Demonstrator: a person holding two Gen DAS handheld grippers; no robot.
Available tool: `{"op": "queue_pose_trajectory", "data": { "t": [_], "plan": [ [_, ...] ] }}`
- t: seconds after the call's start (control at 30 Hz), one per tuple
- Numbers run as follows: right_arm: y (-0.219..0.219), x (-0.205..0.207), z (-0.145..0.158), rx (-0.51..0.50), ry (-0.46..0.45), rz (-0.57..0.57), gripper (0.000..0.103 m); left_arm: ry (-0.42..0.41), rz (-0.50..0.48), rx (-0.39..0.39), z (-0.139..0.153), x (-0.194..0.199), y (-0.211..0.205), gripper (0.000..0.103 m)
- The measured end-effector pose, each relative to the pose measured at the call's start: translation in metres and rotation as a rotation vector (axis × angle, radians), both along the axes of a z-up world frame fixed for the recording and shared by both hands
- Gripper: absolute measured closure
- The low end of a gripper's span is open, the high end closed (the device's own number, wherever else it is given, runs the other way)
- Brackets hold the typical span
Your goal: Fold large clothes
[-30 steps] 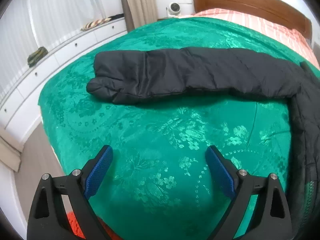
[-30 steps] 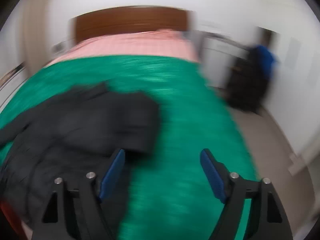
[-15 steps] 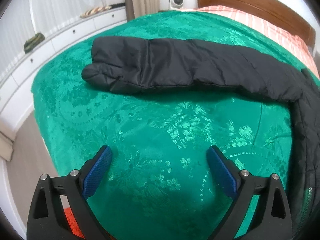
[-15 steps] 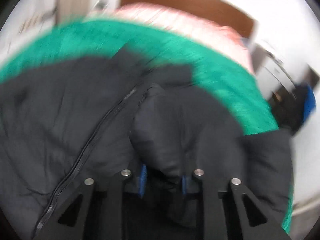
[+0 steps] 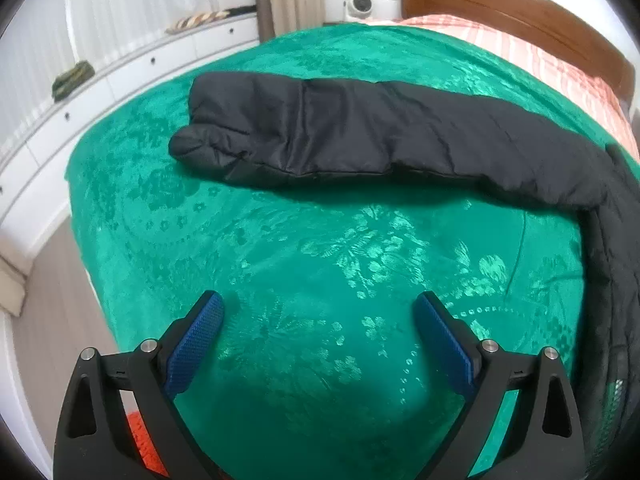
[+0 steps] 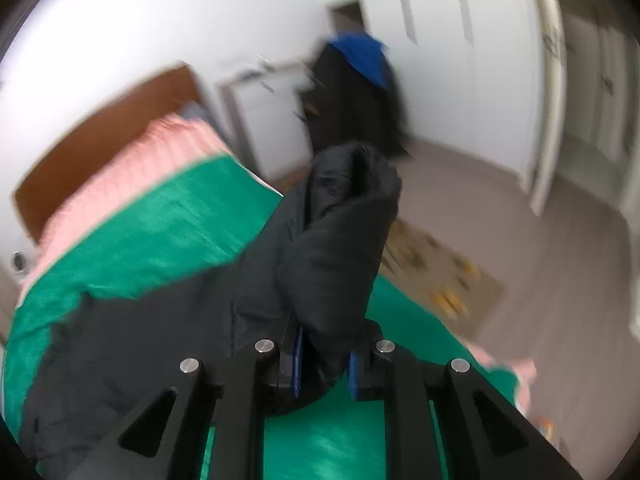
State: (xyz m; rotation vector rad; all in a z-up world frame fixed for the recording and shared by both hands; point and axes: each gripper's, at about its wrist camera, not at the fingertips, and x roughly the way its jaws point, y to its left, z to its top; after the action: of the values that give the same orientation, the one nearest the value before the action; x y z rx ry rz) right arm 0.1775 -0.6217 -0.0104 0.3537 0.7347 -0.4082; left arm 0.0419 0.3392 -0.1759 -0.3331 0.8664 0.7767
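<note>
A black padded jacket lies on a green bedspread [image 5: 320,248]. In the left wrist view one long sleeve [image 5: 360,136] stretches flat across the bed, its cuff to the left, and the jacket body [image 5: 616,264] runs down the right edge. My left gripper [image 5: 320,336] is open and empty, hovering above bare bedspread in front of the sleeve. In the right wrist view my right gripper [image 6: 324,364] is shut on a bunched fold of the jacket [image 6: 336,240], lifted above the bed. The rest of the jacket [image 6: 132,344] hangs to the left.
A wooden headboard [image 5: 520,12] and pink striped sheet [image 5: 540,52] are at the bed's far end. White drawers [image 5: 120,80] line the left wall. On the right side there is floor with a patterned rug [image 6: 444,276], white cabinets and a dark garment with blue [image 6: 356,92].
My right gripper closed on the jacket and has lifted the fold while swinging toward the bed's right side. My left gripper stayed open and barely shifted over the bedspread.
</note>
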Motion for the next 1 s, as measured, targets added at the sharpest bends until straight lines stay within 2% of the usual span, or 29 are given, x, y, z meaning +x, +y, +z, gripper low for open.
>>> {"op": "queue_pose_trajectory", "data": {
  "t": [0.1, 0.13, 0.17, 0.2, 0.23, 0.27, 0.3, 0.33, 0.37, 0.4, 0.43, 0.5, 0.57, 0.6, 0.67, 0.73, 0.83, 0.93, 1.0],
  "plan": [
    [-0.022, -0.012, -0.070, 0.146, 0.120, -0.053, 0.086, 0.016, -0.017, 0.025, 0.000, 0.002, -0.007, 0.006],
    [-0.027, -0.018, -0.091, 0.193, 0.148, -0.079, 0.080, 0.018, -0.025, 0.029, 0.000, 0.002, -0.008, 0.006],
    [-0.039, -0.027, -0.098, 0.214, 0.156, -0.098, 0.075, 0.019, -0.031, 0.028, 0.000, 0.002, -0.010, 0.005],
    [-0.039, -0.036, -0.106, 0.228, 0.148, -0.120, 0.063, 0.021, -0.043, 0.024, 0.000, 0.002, -0.011, 0.005],
    [-0.036, -0.045, -0.107, 0.224, 0.126, -0.131, 0.052, 0.022, -0.049, 0.022, -0.001, 0.002, -0.012, 0.004],
    [-0.028, -0.055, -0.102, 0.201, 0.118, -0.137, 0.046, 0.021, -0.052, 0.022, -0.001, 0.002, -0.012, 0.004],
    [-0.020, -0.069, -0.092, 0.151, 0.113, -0.152, 0.035, 0.021, -0.055, 0.022, 0.000, 0.002, -0.013, 0.004],
    [-0.010, -0.086, -0.080, 0.105, 0.089, -0.161, 0.034, 0.022, -0.057, 0.021, 0.001, 0.001, -0.014, 0.004],
    [0.001, -0.108, -0.067, 0.069, 0.040, -0.155, 0.033, 0.018, -0.061, 0.020, 0.003, 0.000, -0.015, 0.004],
    [0.020, -0.132, -0.052, 0.040, -0.019, -0.142, 0.028, 0.010, -0.063, 0.014, 0.006, -0.002, -0.016, 0.004],
    [0.036, -0.150, -0.039, 0.019, -0.070, -0.128, 0.015, 0.000, -0.067, 0.004, 0.009, -0.003, -0.015, 0.004],
    [0.084, -0.180, -0.022, -0.004, -0.187, -0.075, 0.000, -0.027, -0.078, -0.028, 0.013, -0.008, -0.017, 0.004],
    [0.134, -0.195, -0.026, 0.005, -0.260, 0.048, 0.000, -0.070, -0.085, -0.058, 0.014, -0.014, -0.020, 0.004],
    [0.152, -0.192, -0.031, 0.007, -0.264, 0.105, 0.000, -0.088, -0.089, -0.065, 0.013, -0.017, -0.022, 0.004],
    [0.185, -0.192, -0.042, -0.031, -0.252, 0.229, 0.000, -0.111, -0.135, -0.090, 0.011, -0.018, -0.028, 0.004],
    [0.211, -0.183, -0.058, -0.086, -0.186, 0.318, 0.000, -0.120, -0.209, -0.128, 0.010, -0.015, -0.036, 0.004],
    [0.226, -0.176, -0.076, -0.077, -0.119, 0.379, 0.000, -0.161, -0.279, -0.165, 0.010, -0.014, -0.046, 0.004],
    [0.228, -0.171, -0.085, -0.117, -0.076, 0.362, 0.000, -0.202, -0.320, -0.204, 0.008, -0.013, -0.052, 0.004],
    [0.230, -0.166, -0.089, -0.153, -0.047, 0.339, 0.000, -0.194, -0.340, -0.210, 0.005, -0.011, -0.054, 0.004]
  ]
}}
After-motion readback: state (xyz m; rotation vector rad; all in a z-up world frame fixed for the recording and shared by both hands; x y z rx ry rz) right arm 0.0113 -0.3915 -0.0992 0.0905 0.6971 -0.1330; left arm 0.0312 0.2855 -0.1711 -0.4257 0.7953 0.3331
